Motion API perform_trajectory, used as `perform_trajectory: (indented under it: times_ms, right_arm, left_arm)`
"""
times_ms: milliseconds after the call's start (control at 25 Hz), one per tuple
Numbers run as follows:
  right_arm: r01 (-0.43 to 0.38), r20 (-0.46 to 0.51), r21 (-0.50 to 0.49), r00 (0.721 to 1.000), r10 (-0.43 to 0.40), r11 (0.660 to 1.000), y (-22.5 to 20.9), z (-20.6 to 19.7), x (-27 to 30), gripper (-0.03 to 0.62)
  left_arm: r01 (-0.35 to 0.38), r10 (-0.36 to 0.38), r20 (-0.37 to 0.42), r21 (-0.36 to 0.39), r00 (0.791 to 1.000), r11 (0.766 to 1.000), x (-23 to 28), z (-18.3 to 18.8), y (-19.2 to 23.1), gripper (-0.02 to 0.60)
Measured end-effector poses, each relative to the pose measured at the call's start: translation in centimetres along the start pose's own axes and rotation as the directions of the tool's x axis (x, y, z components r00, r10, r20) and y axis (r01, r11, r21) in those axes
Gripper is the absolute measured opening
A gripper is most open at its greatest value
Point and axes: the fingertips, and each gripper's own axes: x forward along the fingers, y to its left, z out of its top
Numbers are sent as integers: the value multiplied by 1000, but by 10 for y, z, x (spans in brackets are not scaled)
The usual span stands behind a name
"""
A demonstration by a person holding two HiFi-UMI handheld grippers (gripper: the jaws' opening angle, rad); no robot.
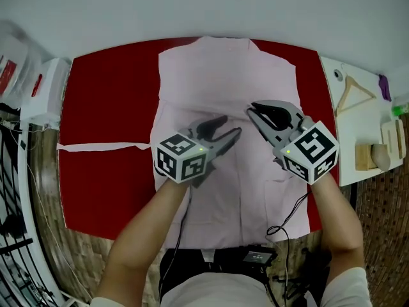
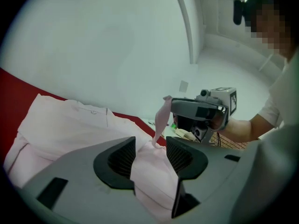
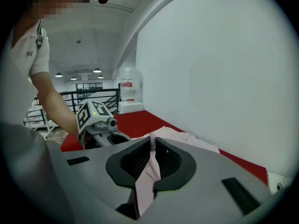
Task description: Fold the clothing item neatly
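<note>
Left gripper [image 1: 231, 125]: jaws set wide, straddling a raised ridge of the pink garment [image 1: 211, 75] without pinching it; holding nothing.

Right gripper [image 1: 252, 109]: jaws almost closed, clamped on a narrow pink strip [image 3: 148, 171] of the same garment, lifted clear of the cloth just ahead of the left jaws.

Step in hand, as judged: passing the strip over to the right gripper before the fold proper.

1. Draw the left gripper straight back off the ridge, jaws kept wide, to avoid snagging the cloth.
2. Hold the right clamp firm; a slack grip on so thin a strip risks a slip.
3. Carry the strip low and lay it down along the intended fold line.
4. Avoid pulling sideways hard enough to drag the body of the garment across the red cover [image 1: 108, 94].
5. Flatten the ridge under the left jaws before making any crease, or expect a wrinkle locked into the fold.

Position of the garment: spread flat on the red cover, beneath and ahead of both grippers.

Long axis: running from behind the grippers to well ahead of them. Collar end farthest ahead, towards the wall; hem end behind, nearest the holder.

Loose tie [image 1: 102, 147]: trailing out flat to the left of the left gripper, square to the long axis.
</note>
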Motion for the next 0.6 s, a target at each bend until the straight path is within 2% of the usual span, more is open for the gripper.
perform_trajectory:
  times_ms: [160, 240, 320, 400, 520, 600]
  right_arm:
    - [-130, -25, -16, 991, 129, 991, 22, -6, 5, 41]
    - [-183, -31, -2, 983, 183, 983, 30, -8, 6, 41]
    - [-221, -29, 28, 975, 222, 975, 35, -12, 9, 41]
    - [-240, -24, 55, 970, 241, 969, 35, -17, 11, 41]
    - [-228, -8, 88, 973, 230, 970, 26, -25, 15, 50]
    - [-204, 4, 110, 979, 204, 973, 16, -31, 15, 111]
  left_arm:
    - [51, -49, -26, 80, 998, 995, 13, 4, -5, 184]
    - [78, -73, -42, 134, 996, 988, 18, 4, -9, 184]
    - [93, -89, -34, 157, 995, 983, 22, 6, -13, 184]
    - [114, -114, -9, 136, 993, 984, 25, 6, -18, 172]
    - [105, -107, 36, 44, 994, 994, 27, 3, -15, 33]
    - [80, -77, 67, -45, 995, 996, 26, -1, -6, 20]
